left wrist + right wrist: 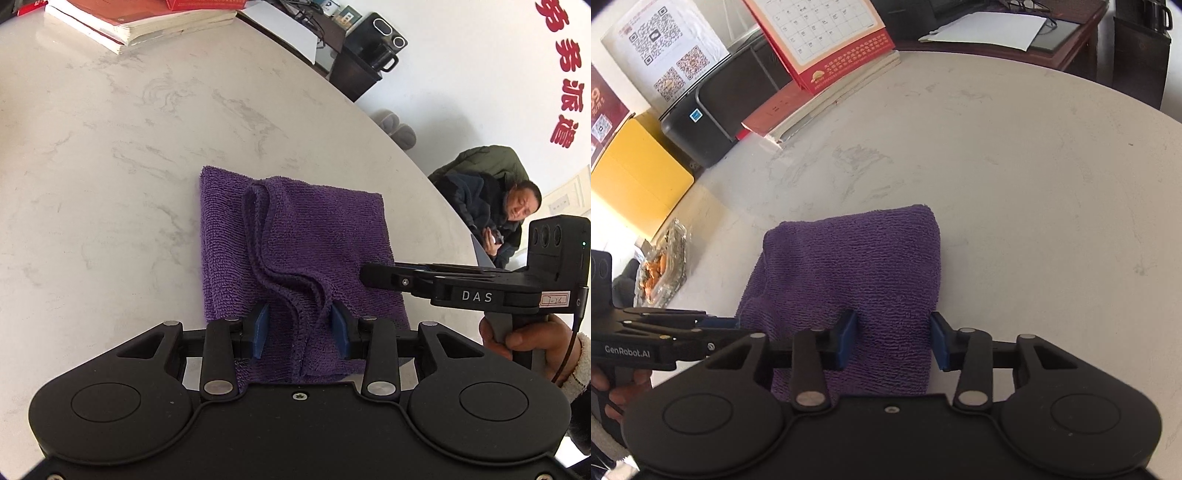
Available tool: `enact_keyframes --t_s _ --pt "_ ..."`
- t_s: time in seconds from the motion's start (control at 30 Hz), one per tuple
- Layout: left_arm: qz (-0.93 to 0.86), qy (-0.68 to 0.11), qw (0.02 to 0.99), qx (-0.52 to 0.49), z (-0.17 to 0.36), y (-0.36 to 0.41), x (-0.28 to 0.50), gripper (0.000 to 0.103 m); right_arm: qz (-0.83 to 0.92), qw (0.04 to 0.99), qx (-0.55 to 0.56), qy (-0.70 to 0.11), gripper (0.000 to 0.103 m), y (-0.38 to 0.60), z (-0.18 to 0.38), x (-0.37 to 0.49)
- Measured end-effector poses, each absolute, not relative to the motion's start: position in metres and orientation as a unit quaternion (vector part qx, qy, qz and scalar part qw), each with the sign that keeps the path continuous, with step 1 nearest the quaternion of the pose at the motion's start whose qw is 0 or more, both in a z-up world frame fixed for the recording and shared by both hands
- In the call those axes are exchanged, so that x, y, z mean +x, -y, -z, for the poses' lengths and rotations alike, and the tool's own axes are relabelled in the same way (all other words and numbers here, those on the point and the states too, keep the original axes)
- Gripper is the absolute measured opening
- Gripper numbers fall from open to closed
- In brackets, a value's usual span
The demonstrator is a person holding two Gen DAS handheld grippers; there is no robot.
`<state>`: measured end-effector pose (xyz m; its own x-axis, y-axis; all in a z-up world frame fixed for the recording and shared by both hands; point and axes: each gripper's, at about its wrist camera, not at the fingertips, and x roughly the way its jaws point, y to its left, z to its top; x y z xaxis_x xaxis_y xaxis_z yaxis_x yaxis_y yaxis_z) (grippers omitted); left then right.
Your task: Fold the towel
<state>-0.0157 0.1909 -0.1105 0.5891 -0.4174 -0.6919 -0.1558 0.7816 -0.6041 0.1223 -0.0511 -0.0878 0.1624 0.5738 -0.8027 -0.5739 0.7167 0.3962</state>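
Note:
A purple towel (303,236) lies folded on the pale marble table (110,155). Its hemmed edges run in a wavy ridge down the middle toward me. My left gripper (301,328) is open, its blue pads (260,328) either side of that ridge at the near end. From the right, held by a hand (528,339), my right gripper (371,276) reaches the towel's right edge. In the right wrist view the towel (857,266) shows a smooth folded face. There the right gripper (894,338) stands open over its near part, and the left gripper (726,324) meets its left edge.
Stacked books (136,22) and a red desk calendar (827,44) sit at the table's far side, beside a black printer (720,110) and a yellow folder (635,177). A foil tray (661,269) lies at the left. A seated person (495,206) is beyond the table's right edge.

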Motion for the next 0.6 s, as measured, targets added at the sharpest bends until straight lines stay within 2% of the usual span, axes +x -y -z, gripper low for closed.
enact_keyframes --t_s 0.1,0.37,0.6 --pt "0.085 -0.448 0.830 -0.322 0.112 -0.187 -0.013 0.032 -0.382 0.763 -0.021 -0.520 0.023 0.047 0.087 0.119" --pt "0.133 -0.467 0.819 -0.306 0.113 -0.152 0.005 0.031 -0.355 0.775 -0.024 -0.522 0.022 0.087 0.085 0.109" --pt "0.208 -0.492 0.799 -0.276 0.116 -0.086 0.030 0.031 -0.300 0.794 -0.006 -0.529 0.022 0.157 0.078 0.090"
